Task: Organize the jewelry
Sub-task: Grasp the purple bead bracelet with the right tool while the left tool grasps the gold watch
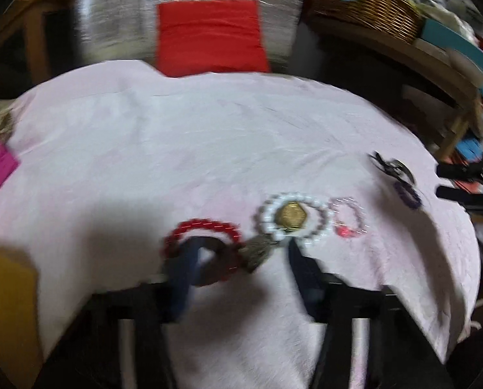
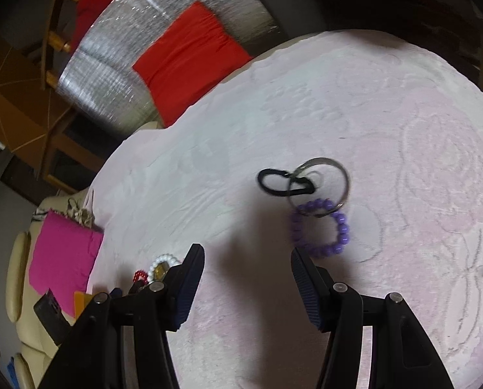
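While both grippers hang over the pink cloth [image 2: 355, 97] with nothing between their fingers, the jewelry lies in two loose groups. The left gripper [image 1: 241, 265] has its fingers spread wide, the left one lying over a red bead bracelet [image 1: 202, 230] that overlaps a dark ring [image 1: 215, 269], though motion blur hides whether it touches them. Just right of these sit a white bead bracelet [image 1: 293, 223] ringing a gold piece [image 1: 290, 215], with a dull tassel [image 1: 257, 253] at its lower edge, and a small pink bracelet [image 1: 348, 218] close beside it. The right gripper [image 2: 248, 275] is likewise spread and empty, aimed at a purple bracelet [image 2: 321, 227], a metal bangle [image 2: 321, 186] touching its top, and a black hair tie [image 2: 285, 183] crossing the bangle. The main risk is probably tangling: because pieces overlap in both groups, closing on one could drag its neighbour along or scatter it. Beads are round and slick, so a pinch on one strand may slip, and the soft cloth could bunch under a low finger and shift everything. The blur in the left view suggests speed, which would make a miss likelier. No box or tray for the jewelry is visible; a wicker basket [image 1: 371, 9] stands off the table, its contents unclear.
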A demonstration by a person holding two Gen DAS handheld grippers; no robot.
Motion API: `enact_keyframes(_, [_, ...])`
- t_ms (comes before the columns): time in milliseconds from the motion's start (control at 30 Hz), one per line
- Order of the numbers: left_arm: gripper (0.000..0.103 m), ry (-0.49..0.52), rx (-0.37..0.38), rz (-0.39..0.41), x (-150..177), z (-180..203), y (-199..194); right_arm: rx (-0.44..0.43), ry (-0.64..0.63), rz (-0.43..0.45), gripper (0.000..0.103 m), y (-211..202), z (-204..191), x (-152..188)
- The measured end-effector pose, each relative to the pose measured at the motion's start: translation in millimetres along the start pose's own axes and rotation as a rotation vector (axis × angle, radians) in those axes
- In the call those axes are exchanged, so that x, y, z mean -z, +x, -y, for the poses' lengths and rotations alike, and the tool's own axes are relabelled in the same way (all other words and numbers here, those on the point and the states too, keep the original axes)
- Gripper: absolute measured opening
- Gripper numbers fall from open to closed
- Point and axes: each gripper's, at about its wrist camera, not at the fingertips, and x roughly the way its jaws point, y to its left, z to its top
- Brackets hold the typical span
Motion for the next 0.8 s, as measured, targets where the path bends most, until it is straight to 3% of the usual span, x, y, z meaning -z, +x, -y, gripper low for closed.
enact_keyframes(33, [0.032, 0.01, 0.01, -0.005, -0.5, 2.3, 2.5, 0.003, 0.008, 0.003, 0.06, -1.4, 3.4, -1.0])
enact_keyframes(267, [0.032, 0.071, 0.038, -0.016, -0.5, 12.9, 14.7, 0.0, 0.037, 0.004, 0.06, -5.5, 16.5, -4.7])
enact_keyframes(500, [0.022, 0.068, 0.169, -0.067, 7.2, 26.0, 19.4, 0.013, 0.042, 0.019, 0.06, -11.1, 22.4, -4.3])
enact_keyframes(633, [0.023, 0.068, 0.114, -0.07, 6.9, 26.2, 21.2, 0.041, 0.064, 0.012, 0.06, -8.9, 29.7, -5.0])
enact_keyframes(733, [0.034, 0.055, 0.093, -0.076, 8.7, 28.2, 25.7, 0.07, 0.078, 0.015, 0.06, -8.0, 37.3, -7.2])
enact_keyframes(800, [0.034, 0.063, 0.083, -0.063, 9.9, 33.7, 27.5, 0.089, 0.094, 0.017, 0.06, -7.5, 44.1, -10.3])
